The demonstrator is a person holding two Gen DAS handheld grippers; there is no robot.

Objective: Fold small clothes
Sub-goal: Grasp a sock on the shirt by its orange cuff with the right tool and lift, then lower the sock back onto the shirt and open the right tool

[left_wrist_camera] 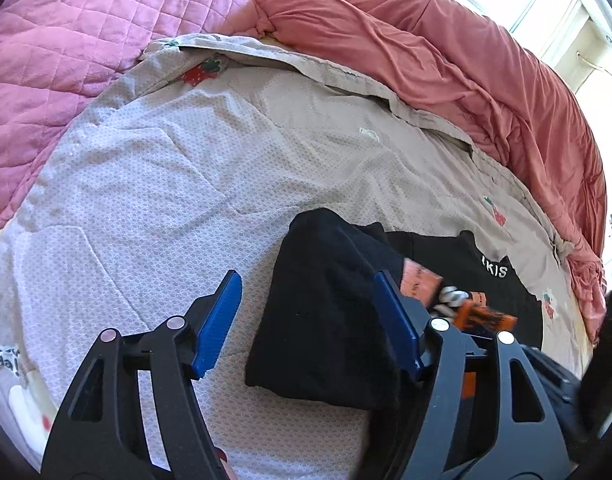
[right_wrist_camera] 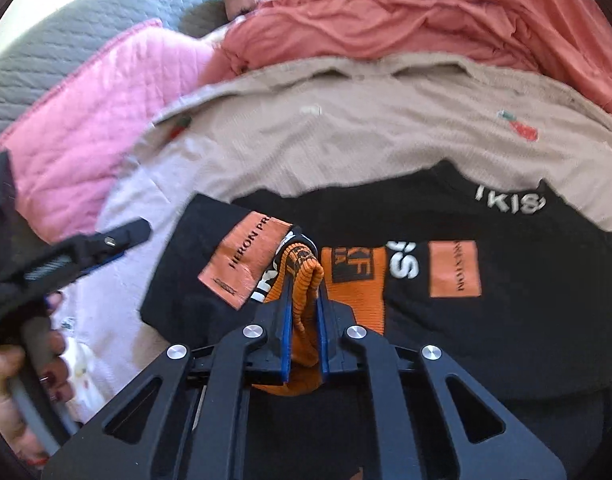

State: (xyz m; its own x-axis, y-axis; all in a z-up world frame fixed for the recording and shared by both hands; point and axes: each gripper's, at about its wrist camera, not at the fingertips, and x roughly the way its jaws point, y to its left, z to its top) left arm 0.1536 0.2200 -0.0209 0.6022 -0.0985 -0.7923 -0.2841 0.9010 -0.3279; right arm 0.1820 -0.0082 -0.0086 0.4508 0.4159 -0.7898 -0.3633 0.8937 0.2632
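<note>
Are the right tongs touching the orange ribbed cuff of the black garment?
Touching. The right wrist view shows the right tongs closed, both blue pads pressed against the bunched orange ribbed cuff.

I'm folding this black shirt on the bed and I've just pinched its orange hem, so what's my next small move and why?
Probably lift the orange hem and carry it up toward the collar. The right gripper is shut on it, the left sleeve is already folded in, and the left gripper stands open, off the shirt.
</note>
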